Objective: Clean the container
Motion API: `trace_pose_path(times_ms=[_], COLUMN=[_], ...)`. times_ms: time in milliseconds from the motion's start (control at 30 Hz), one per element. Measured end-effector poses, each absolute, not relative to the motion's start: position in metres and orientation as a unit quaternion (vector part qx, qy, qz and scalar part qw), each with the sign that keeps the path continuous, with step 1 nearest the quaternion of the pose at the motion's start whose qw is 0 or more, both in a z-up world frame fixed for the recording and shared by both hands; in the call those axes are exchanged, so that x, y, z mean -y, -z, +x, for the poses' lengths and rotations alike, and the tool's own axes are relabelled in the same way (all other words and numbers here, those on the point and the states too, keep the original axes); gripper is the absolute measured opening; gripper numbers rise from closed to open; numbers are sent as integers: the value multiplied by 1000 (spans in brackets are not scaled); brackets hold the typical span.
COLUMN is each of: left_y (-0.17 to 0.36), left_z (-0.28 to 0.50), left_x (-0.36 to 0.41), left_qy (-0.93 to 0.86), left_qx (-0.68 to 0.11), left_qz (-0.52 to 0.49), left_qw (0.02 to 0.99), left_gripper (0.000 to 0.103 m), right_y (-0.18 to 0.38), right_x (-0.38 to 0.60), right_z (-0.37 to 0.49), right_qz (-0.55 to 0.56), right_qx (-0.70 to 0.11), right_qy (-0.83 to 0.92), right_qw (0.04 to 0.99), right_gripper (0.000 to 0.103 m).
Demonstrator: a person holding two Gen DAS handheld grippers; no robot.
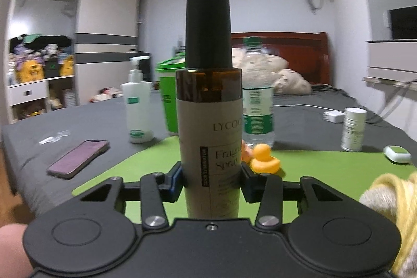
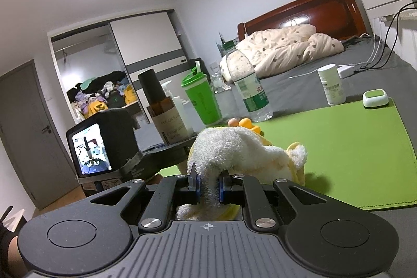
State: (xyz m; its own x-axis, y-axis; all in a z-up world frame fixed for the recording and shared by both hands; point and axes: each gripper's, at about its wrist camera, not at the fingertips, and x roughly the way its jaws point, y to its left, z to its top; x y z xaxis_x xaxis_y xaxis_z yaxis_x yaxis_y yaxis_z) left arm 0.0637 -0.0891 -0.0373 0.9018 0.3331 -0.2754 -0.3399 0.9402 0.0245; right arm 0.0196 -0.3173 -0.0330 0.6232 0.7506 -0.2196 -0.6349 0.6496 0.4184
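Observation:
A tall brown spray bottle with a black cap and a beige label stands upright on the green mat. My left gripper is shut on its lower body, one pad on each side. The same spray bottle shows at the left of the right wrist view, beside the left gripper's camera housing. My right gripper is shut on a white and yellow towel, which bunches up over the mat in front of it. The towel's edge shows at the right of the left wrist view.
On the grey bed stand a white pump bottle, a green cup, a clear water bottle and a white jar. A phone lies left. A yellow rubber duck and a small white-green box sit on the mat.

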Motion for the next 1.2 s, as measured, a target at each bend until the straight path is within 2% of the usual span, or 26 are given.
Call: trace_pose_path(times_ms=[700, 1200], left_y=[19, 18], left_z=[67, 68], left_x=[16, -12], left_qy=[116, 310], left_qx=[-167, -171], left_qz=[28, 87], left_qw=[979, 931], left_gripper=[42, 42], right_y=[3, -31], right_x=[297, 261], right_z=[22, 26], right_qz=[133, 96], right_qx=[-165, -128], right_qy=[-393, -411], right_qw=[895, 898], right_gripper=[13, 13])
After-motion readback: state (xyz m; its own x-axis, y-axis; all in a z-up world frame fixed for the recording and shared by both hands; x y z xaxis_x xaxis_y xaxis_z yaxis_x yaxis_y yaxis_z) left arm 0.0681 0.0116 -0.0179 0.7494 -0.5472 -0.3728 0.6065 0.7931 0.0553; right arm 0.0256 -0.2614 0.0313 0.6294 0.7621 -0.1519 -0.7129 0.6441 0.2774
